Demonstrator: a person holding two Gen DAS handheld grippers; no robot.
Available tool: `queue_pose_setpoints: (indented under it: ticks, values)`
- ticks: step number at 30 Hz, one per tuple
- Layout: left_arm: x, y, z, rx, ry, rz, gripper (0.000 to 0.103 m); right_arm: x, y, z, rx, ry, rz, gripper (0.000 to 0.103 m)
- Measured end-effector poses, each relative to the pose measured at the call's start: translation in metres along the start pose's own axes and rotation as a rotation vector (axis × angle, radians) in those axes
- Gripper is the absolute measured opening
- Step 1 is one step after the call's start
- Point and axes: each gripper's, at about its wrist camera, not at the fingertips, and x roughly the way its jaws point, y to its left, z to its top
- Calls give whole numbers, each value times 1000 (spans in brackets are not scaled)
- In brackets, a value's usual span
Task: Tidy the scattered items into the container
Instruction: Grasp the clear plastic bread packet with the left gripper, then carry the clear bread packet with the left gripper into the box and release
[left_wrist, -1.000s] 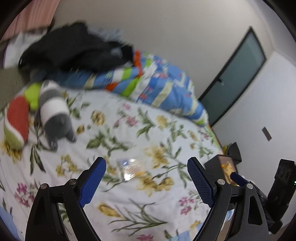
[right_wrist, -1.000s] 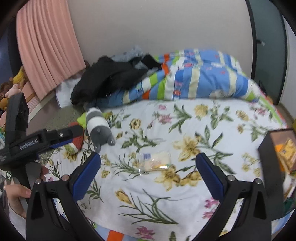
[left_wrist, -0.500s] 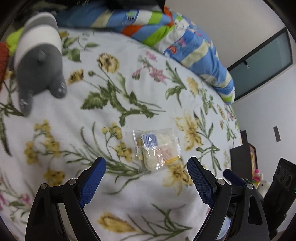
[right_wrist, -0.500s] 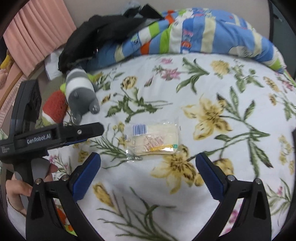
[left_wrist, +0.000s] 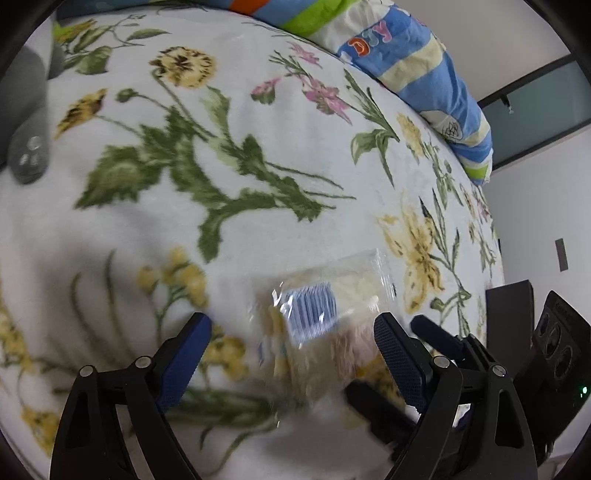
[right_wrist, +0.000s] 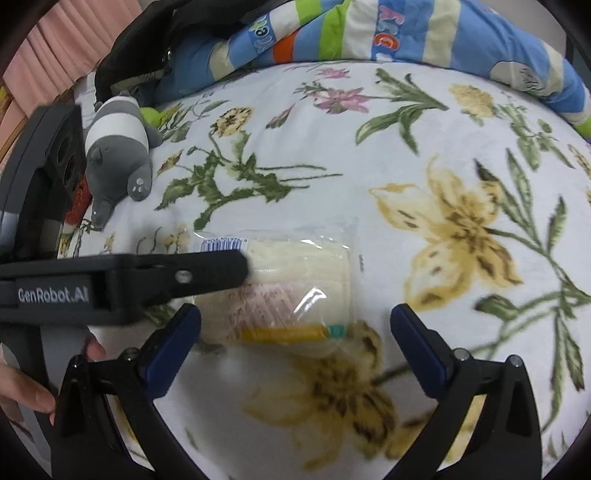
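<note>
A clear plastic snack packet (right_wrist: 291, 291) with pale contents and a barcode label lies flat on the floral bedspread. In the left wrist view the packet (left_wrist: 325, 317) is blurred and sits between the tips of my open left gripper (left_wrist: 291, 350). My right gripper (right_wrist: 295, 336) is open, just in front of the packet, its fingers astride its near edge. The left gripper's black finger (right_wrist: 207, 271) reaches over the packet's left end in the right wrist view. A black container (left_wrist: 509, 314) shows at the bed's right edge.
A grey-and-white plush toy (right_wrist: 118, 147) lies at the left of the bed, with a red plush (right_wrist: 79, 201) behind it. A striped blue duvet (right_wrist: 369, 33) and black clothing (right_wrist: 140, 48) are piled at the back. A hand (right_wrist: 22, 384) holds the left gripper.
Both grippers have dropped and moved in close to the snack packet, which now fills the space at their fingertips. Both stay open.
</note>
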Motion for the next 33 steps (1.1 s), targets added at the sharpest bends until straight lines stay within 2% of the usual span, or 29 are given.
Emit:
queue_pose_setpoints:
  ticks: [3,7,9,13,14,17,25,33]
  values:
    - [8,-7,4,29,-21,33,90,12,3,0,-4,12,32,103]
    - [14,-18,3,88,-62,74,89,19,10,0,-41,-13,41,103]
    - [18,-22,1,117,-70,101,85,17,8,0,-26,-28,61,99]
    - [13,-31,0,137,-79,104,60,10,4,-2,11,-53,79,91]
    - [12,-34,-1,145,-80,112,57,9,3,-3,22,-51,85,90]
    - [5,-45,-5,161,-84,122,56,-3,2,-6,30,-63,84,88]
    - [-43,-102,-18,234,-153,120,56,-71,-4,-9,24,-165,75,88]
    - [-101,-184,-37,333,-236,91,56,-171,-20,-15,28,-302,41,88]
